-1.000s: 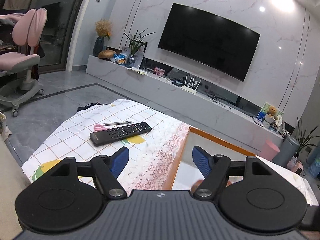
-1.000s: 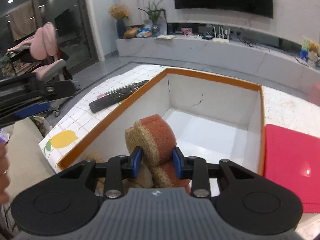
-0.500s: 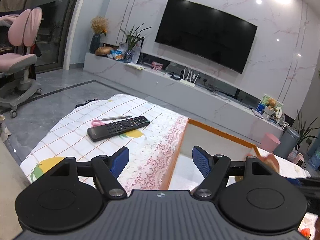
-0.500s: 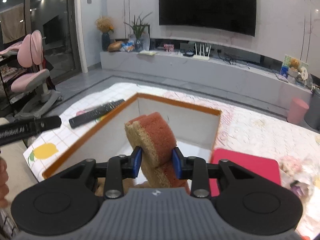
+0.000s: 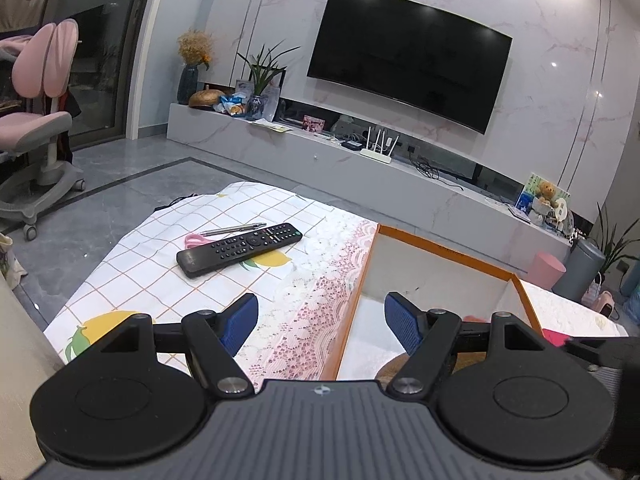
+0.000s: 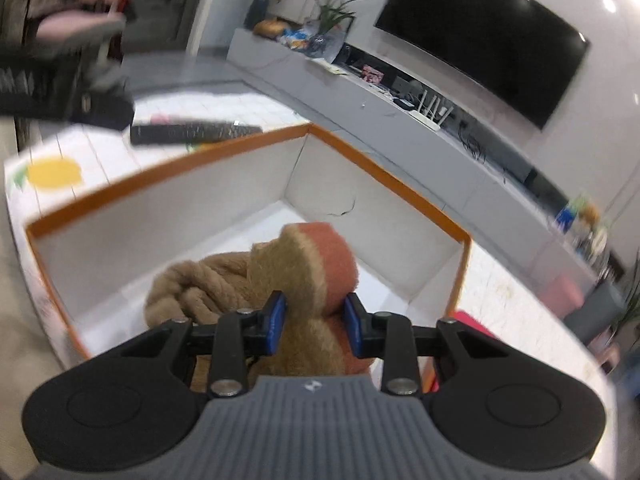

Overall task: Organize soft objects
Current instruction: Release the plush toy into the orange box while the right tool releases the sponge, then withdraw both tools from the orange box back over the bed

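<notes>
Since half a second back, the right gripper (image 6: 314, 324) has dipped down again and rolled over, so the box (image 6: 248, 148) is now sitting tilted and filling most of its view, with the whole picture smeared by motion. It's still pinching the fuzzy red-and-tan slipper (image 6: 320, 260) between its blue pads, jaws fairly narrow. The slipper is hanging inside the box's walls, right above a tan plush slipper (image 6: 192, 284) that's lying on the white floor near the front.

Room-wise: that orange rim is running all the way round, and the far half of the box floor is sitting bare, so the back corner is wide open.

Left gripper (image 5: 320, 320) is barely shifting, hovering over the box's left wall with its jaws spread wide and nothing between them. One pad is over the lace edge of the tablecloth (image 5: 168, 256), the other over the box interior.

Other stuff around: a black remote (image 5: 240, 248) and a pen (image 5: 232, 229) are lying on the cloth well left of the box, and a red mat (image 6: 476, 326) is peeking out just past the right wall.
</notes>
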`<state>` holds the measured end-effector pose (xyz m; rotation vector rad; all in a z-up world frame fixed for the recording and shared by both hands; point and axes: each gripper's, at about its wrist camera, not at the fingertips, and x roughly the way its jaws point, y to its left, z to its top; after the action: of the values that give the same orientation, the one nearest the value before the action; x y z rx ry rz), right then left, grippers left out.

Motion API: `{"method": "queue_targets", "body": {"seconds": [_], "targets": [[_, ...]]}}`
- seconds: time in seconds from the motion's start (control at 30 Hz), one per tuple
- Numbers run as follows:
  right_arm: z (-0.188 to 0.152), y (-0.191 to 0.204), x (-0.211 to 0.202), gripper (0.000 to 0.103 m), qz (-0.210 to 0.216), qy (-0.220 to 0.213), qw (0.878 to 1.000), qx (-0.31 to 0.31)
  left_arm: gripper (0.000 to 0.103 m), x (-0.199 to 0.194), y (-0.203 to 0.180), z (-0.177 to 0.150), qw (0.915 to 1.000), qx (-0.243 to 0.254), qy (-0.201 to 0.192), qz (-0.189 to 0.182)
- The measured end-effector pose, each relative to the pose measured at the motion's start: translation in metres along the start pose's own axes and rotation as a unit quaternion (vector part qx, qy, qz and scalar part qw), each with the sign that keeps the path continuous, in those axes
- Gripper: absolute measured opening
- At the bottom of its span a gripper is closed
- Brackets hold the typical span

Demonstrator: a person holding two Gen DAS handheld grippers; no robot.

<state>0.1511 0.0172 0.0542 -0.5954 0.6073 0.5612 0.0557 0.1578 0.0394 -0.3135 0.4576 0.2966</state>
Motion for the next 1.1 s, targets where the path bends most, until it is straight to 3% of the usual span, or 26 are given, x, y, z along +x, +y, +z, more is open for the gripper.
{"method": "queue_targets", "body": {"seconds": [0.1,0.17,0.27,0.4,0.5,0.63,0.67,0.8,1.1], "targets": [[0.005,0.004,0.004,0.031,0.013,0.006,1.0,-0.002,0.085,0.001,0.0,0.001,1.0,-0.002,0.001,0.0],[0.01,-0.004,-0.002,0.029,0.064,0.012,0.998,0.028,0.085,0.002,0.002,0.001,0.9999,-0.01,0.005,-0.001],[0.015,-0.027,-0.01,0.025,0.152,0.024,0.983,0.103,0.085,0.002,0.005,0.002,0.9998,-0.017,0.008,-0.004],[0.012,-0.053,-0.008,0.024,0.176,0.036,0.969,0.167,0.085,0.001,0.005,0.002,0.9998,-0.016,0.008,-0.005],[0.003,-0.066,0.001,0.023,0.166,0.058,0.963,0.203,0.085,0.0,0.005,0.002,0.9998,-0.014,0.008,-0.009],[-0.007,-0.053,-0.008,0.027,0.073,0.048,0.986,0.145,0.085,0.002,0.002,0.0,0.9999,-0.007,0.009,-0.01],[-0.009,-0.05,-0.011,0.027,0.069,0.04,0.988,0.132,0.085,0.003,0.001,0.0,0.9999,-0.005,0.009,-0.012],[-0.016,-0.05,-0.024,0.044,0.054,0.026,0.992,0.113,0.087,0.001,-0.005,-0.003,0.9997,0.003,0.005,-0.025],[-0.027,-0.073,-0.054,0.062,0.042,-0.007,0.99,0.133,0.093,-0.008,-0.028,-0.008,0.9977,0.031,-0.023,-0.056]]}}
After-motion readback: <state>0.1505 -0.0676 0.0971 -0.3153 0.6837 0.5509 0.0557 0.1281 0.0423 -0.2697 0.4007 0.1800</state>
